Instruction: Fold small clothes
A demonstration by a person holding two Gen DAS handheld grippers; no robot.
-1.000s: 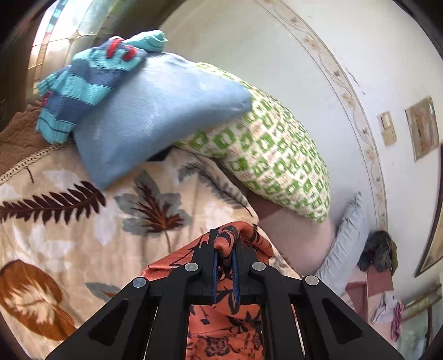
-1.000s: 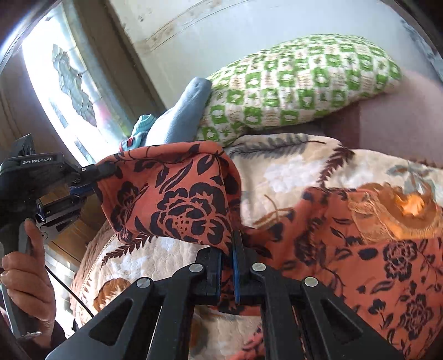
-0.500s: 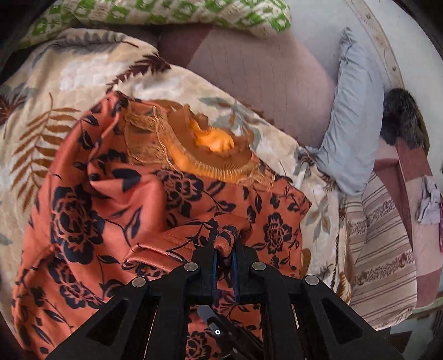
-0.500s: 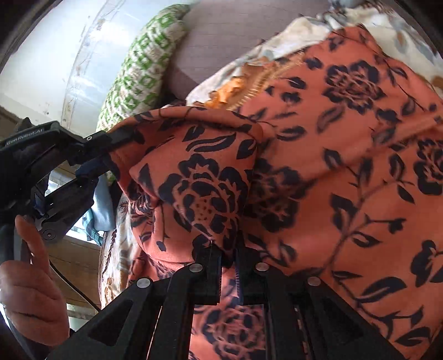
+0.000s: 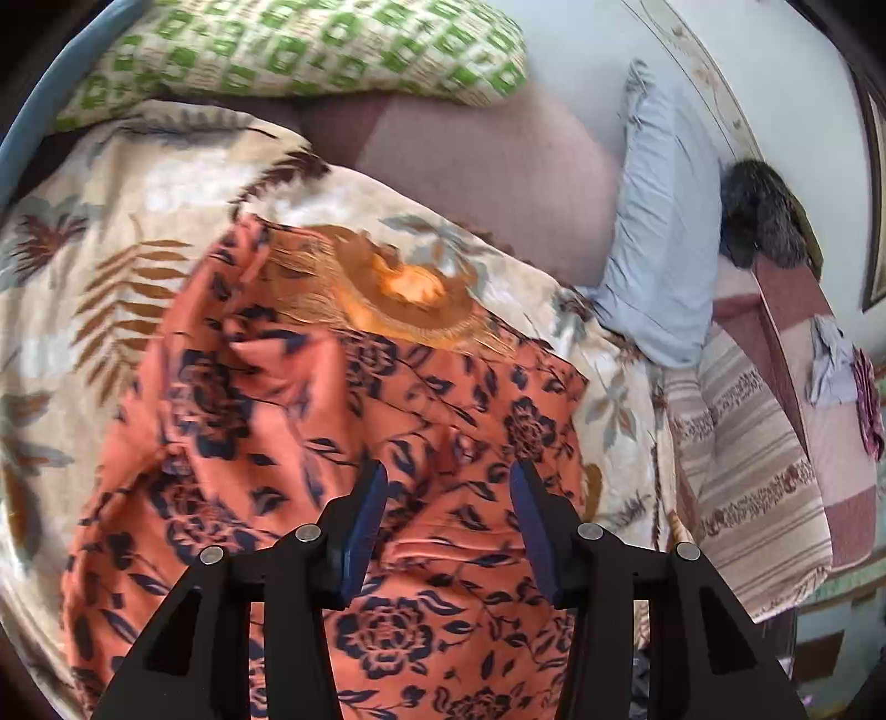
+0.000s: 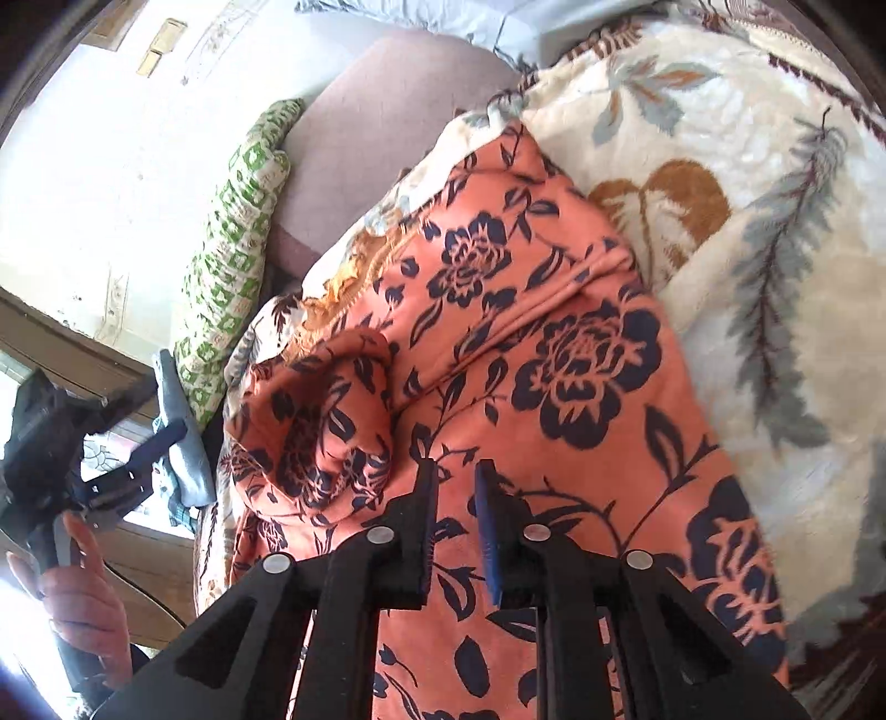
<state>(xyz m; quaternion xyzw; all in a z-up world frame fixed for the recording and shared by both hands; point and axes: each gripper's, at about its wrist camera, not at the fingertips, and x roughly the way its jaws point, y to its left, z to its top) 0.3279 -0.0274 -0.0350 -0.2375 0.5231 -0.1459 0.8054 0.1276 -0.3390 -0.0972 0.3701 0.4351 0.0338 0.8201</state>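
An orange garment [image 5: 277, 443] with a dark flower print and a golden fringed collar [image 5: 410, 299] lies spread on the leaf-print blanket [image 5: 111, 232]. My left gripper [image 5: 448, 476] hovers just over its near part, its jaws opening wide, with no cloth between the pads. In the right wrist view the same garment [image 6: 581, 360] has a folded-over hump [image 6: 321, 421] at its left side. My right gripper [image 6: 457, 471] is over the cloth beside that hump, its jaws opening a little, nothing pinched. The left gripper [image 6: 138, 459] shows at the far left, held by a hand [image 6: 83, 609].
A green checked pillow [image 5: 310, 50] lies at the back, and a light blue pillow [image 5: 659, 221] leans against the wall at the right. A striped blanket [image 5: 764, 471] hangs over the bed's right edge. A dark furry thing [image 5: 758, 216] sits beyond it.
Both grippers carried a pinched edge of the orange garment across and down onto the rest of it, then let go. The left jaws parted widely, the right ones slightly.
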